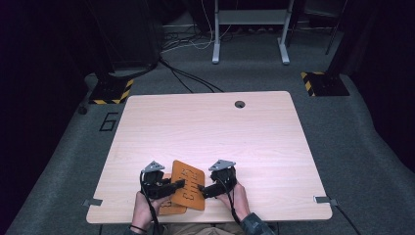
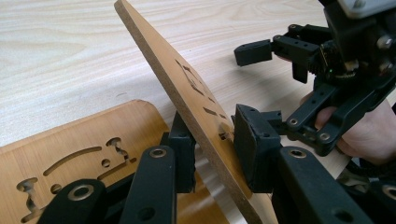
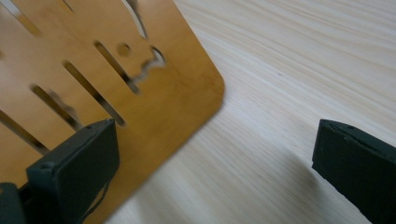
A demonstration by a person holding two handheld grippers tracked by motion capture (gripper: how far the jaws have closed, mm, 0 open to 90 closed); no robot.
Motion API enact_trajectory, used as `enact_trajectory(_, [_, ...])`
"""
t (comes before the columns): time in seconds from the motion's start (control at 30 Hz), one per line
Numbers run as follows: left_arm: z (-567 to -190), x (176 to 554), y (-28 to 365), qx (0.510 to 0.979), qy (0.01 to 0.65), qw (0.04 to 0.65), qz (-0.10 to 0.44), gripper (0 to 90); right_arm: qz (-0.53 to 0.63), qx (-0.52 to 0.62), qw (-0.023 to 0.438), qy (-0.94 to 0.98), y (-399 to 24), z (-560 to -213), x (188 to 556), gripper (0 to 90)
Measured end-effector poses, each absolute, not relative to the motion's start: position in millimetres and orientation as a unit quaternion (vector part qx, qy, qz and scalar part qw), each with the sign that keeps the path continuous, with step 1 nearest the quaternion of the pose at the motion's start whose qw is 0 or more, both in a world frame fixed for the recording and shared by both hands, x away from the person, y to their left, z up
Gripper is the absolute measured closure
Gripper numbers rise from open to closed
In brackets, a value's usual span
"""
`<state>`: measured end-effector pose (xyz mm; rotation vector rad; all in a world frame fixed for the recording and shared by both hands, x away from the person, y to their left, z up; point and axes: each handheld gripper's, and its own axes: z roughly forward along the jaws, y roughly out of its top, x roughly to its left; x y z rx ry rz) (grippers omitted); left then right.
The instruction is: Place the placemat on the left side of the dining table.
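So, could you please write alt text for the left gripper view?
The left gripper clamps the edge of a tilted orange wooden board with cut-out slots above a pale wooden table. A second, flat slotted orange board lies beneath, and the right gripper, held in a hand, hovers open beyond.

You're working at a pale wood table (image 1: 210, 132) with rounded corners and a round cable hole (image 1: 239, 104) near its far edge. A metal clip (image 1: 92, 202) sits at each near corner. One orange board (image 2: 70, 149) with cut slots lies flat on the top by your near edge, and most of the surface is bare.
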<state>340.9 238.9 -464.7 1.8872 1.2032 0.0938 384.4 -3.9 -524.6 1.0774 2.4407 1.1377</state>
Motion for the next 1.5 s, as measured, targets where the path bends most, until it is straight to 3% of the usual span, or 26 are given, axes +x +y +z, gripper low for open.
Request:
enact_trajectory(0.17, [-464, 342, 238, 0.741, 0.487, 0.462, 0.030, 73.3, 0.374, 0.369, 0.132, 0.841, -12, -525, 380, 0.0])
enact_trajectory(0.27, [-461, 346, 239, 0.719, 0.485, 0.497, 0.006, 81.1, 0.377, 0.373, 0.139, 0.836, -22, -522, 376, 0.5])
enact_trajectory(0.47, [-453, 348, 235, 0.716, 0.474, 0.513, 0.007, 86.0, 0.390, 0.395, 0.147, 0.819, -45, -518, 372, 1.1])
enact_trajectory(1.5, [-434, 348, 262, 0.703, 0.483, 0.520, 0.042, 86.0, 0.344, 0.514, 0.206, 0.758, -179, -526, 379, 0.0])
